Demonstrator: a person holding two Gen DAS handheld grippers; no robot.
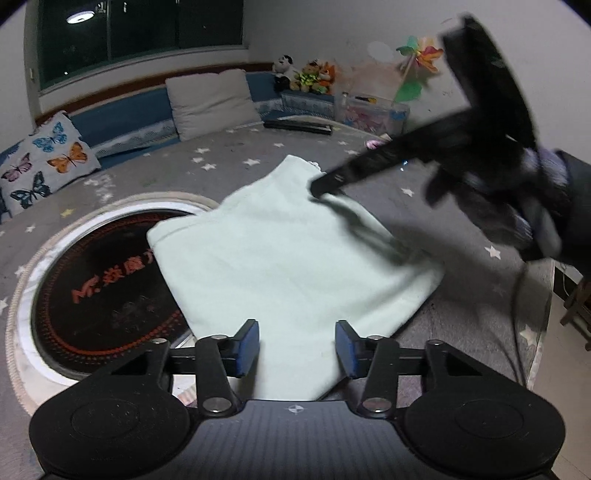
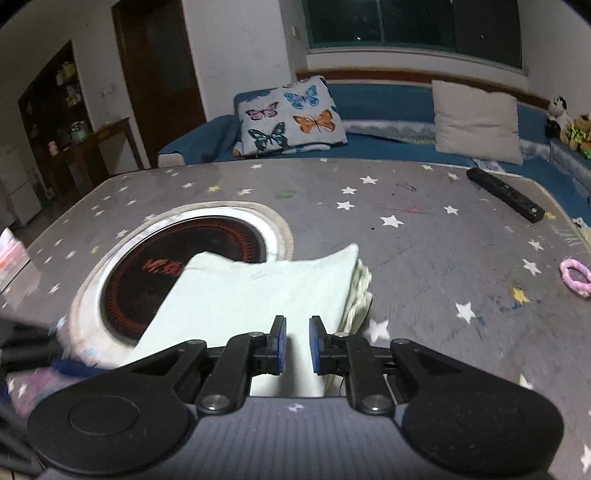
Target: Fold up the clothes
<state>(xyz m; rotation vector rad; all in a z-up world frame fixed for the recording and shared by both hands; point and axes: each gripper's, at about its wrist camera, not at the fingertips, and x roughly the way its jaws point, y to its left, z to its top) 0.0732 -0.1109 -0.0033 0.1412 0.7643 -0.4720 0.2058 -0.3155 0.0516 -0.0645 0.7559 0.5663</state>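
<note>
- hovering nearest the lens in the left wrist view, the left gripper [image 1: 297, 345] has its blue pads about half apart above the near edge of the pale green folded garment [image 1: 280, 258], with nothing pinched between them.
- in the right wrist view, the right gripper [image 2: 297, 343] shows only a narrow gap between its pads; the garment [image 2: 258, 291] lies under and behind that gap, and whether the pads nip any cloth cannot be told.
- the garment lies flat on the grey star-print table cover [image 2: 424, 236], one corner overlapping the round black hotplate [image 1: 107, 291] with red lettering set in the table top.
- seen from the left wrist, the right gripper [image 1: 321, 188] is blurred, its tip at the garment's far right edge; a gloved hand [image 1: 532, 206] grips its handle.
- further out on the table sit a pink hair scrunchie [image 2: 576, 277] and a black remote control [image 2: 506, 194].
- beyond the table runs a blue bench with a butterfly cushion [image 2: 291, 116], a plain beige cushion [image 2: 476, 122] and some plush toys [image 1: 306, 75].
- farthest back is a dark window [image 1: 140, 33].
</note>
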